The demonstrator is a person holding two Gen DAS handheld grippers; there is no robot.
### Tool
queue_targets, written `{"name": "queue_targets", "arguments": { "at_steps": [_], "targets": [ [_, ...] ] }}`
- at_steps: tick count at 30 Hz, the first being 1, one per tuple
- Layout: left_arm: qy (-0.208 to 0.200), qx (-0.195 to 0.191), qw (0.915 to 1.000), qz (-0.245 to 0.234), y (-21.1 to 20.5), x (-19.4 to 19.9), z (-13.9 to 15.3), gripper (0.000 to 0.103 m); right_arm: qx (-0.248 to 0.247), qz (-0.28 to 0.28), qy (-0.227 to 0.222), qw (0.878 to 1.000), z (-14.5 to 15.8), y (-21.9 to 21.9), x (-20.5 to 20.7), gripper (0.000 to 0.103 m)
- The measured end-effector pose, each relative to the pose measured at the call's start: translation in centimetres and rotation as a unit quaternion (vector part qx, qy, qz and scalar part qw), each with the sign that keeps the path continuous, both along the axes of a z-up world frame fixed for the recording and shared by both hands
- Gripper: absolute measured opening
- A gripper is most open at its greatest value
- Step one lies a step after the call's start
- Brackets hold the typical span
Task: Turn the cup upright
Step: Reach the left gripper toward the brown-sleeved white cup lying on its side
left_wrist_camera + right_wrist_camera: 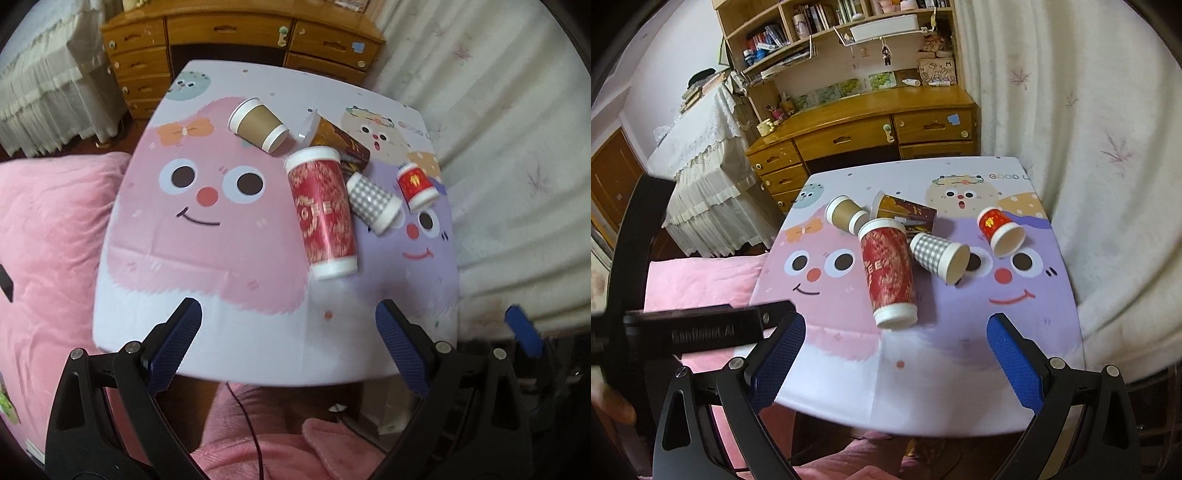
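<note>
Cups (323,210) lie toppled on table (221,295); both hand-held grippers (288,343) (895,363) released; only right view shows bookshelf (820,22).

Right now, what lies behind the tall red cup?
Behind the tall red cup lies a dark brown-and-gold cup on its side, clear lid leftward. Its near end is hidden by the red cup.

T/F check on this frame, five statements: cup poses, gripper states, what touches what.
1. Every cup lies on its side. True.
2. The tall red cup stands upright. False: it lies flat on the table.
3. The left gripper holds a cup. False: open, empty.
4. The right gripper is open. True.
5. The brown cup is stacked inside the checkered cup. False: they lie apart.
</note>
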State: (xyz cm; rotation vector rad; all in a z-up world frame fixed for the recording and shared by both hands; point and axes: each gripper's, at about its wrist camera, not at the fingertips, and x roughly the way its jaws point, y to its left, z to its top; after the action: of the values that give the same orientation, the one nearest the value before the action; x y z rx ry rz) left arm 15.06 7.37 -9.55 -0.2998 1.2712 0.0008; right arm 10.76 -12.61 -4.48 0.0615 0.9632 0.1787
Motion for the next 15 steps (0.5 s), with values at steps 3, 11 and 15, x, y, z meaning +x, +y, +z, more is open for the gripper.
{"name": "queue_targets", "arguments": {
  "at_steps": [3,11,15],
  "targets": [
    [0.019,-0.022,0.9994,0.02,1.3,4.2,-1.1,0.094,-0.013,0.006,0.017,1.0,-1.0,1.1,4.4,0.1],
    [0.089,-0.066,0.991,0.075,4.9,15.0,-6.5,0.094,-0.042,0.025,0.046,0.998,-4.9,4.6,18.2,0.1],
    [0.119,-0.082,0.9847,0.097,6.8,19.8,-10.2,0.094,-0.076,0.045,0.048,0.995,-7.1,6.7,24.5,0.1]
  ]
}}
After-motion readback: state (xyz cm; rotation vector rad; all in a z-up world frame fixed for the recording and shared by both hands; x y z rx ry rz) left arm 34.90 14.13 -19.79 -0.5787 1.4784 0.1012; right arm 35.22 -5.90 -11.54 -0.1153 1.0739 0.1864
